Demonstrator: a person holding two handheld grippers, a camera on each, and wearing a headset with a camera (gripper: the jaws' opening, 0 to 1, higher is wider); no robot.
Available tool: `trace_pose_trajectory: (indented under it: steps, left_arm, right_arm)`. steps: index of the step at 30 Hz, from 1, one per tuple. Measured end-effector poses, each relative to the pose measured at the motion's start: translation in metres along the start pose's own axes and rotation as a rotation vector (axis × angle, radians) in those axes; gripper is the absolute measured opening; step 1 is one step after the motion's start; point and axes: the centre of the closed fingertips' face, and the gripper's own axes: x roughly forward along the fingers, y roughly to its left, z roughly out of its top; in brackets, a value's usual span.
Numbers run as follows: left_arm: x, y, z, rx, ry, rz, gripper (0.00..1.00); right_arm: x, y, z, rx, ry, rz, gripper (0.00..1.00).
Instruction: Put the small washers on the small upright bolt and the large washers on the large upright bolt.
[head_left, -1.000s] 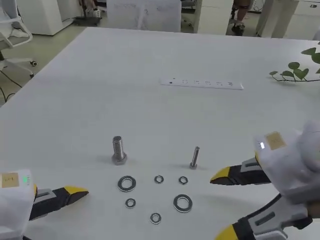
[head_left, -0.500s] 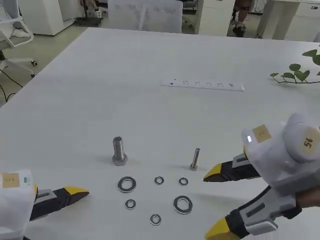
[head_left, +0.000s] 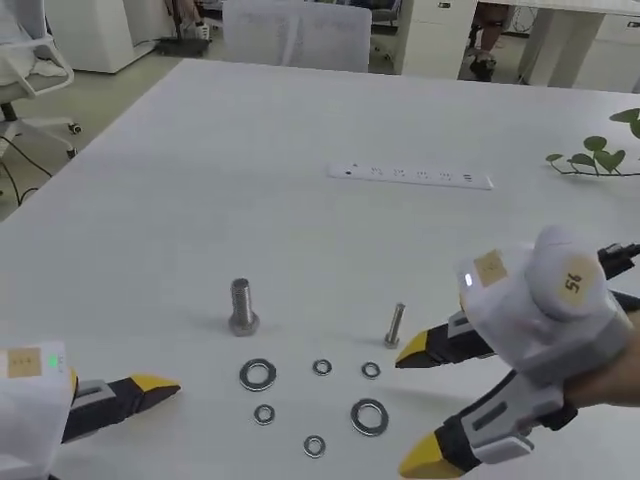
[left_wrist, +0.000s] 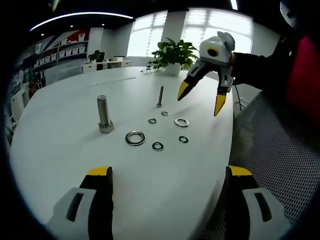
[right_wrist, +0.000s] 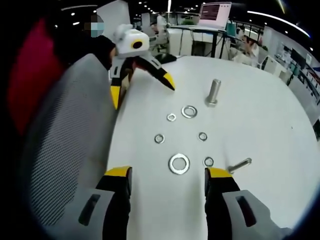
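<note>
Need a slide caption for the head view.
Open right gripper beside six loose washers, in front of the upright large bolt and small bolt on a white table.

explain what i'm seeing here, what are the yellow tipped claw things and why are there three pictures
There is no robot here. A person holds a hand-held gripper in each hand, each with two yellow-tipped fingers. The wide picture comes from a camera on the person's head, looking down at a white table. The two round pictures come from cameras riding on the left gripper and the right gripper, each looking forward along its own fingers. On the table stand a large bolt and a small bolt, both upright on their heads. In front of them two large washers and four small washers lie flat and loose. Further back lies a white power strip. Both grippers are open and hold nothing.
</note>
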Motion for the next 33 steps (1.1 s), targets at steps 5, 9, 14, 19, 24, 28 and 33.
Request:
trace_pose_trajectory:
  steps: [5,9,14,19,24,28,33]
  left_arm:
    - [0.0,0.0,0.001,-0.001,-0.007,0.003,0.93]
    - [0.0,0.001,0.002,-0.002,-0.008,0.005,0.93]
    - [0.0,0.003,0.003,-0.003,-0.015,0.014,0.93]
    - [0.0,0.003,0.004,-0.006,-0.018,0.018,0.93]
    - [0.0,0.004,0.005,-0.008,-0.024,0.024,0.93]
    - [0.0,0.003,0.005,-0.009,-0.025,0.026,0.93]
    - [0.0,0.003,0.005,-0.011,-0.026,0.03,0.93]
  right_arm:
    - [0.004,-0.005,0.001,-0.007,0.022,0.0,0.56]
    - [0.007,-0.006,0.0,-0.015,0.047,0.007,0.53]
    - [0.014,-0.008,-0.001,-0.021,0.068,0.021,0.51]
    - [0.018,-0.007,-0.003,-0.026,0.087,0.038,0.5]
    - [0.021,-0.009,-0.004,-0.041,0.113,0.041,0.48]
    - [0.023,-0.011,-0.005,-0.047,0.128,0.046,0.46]
    - [0.027,-0.012,-0.008,-0.057,0.149,0.048,0.43]
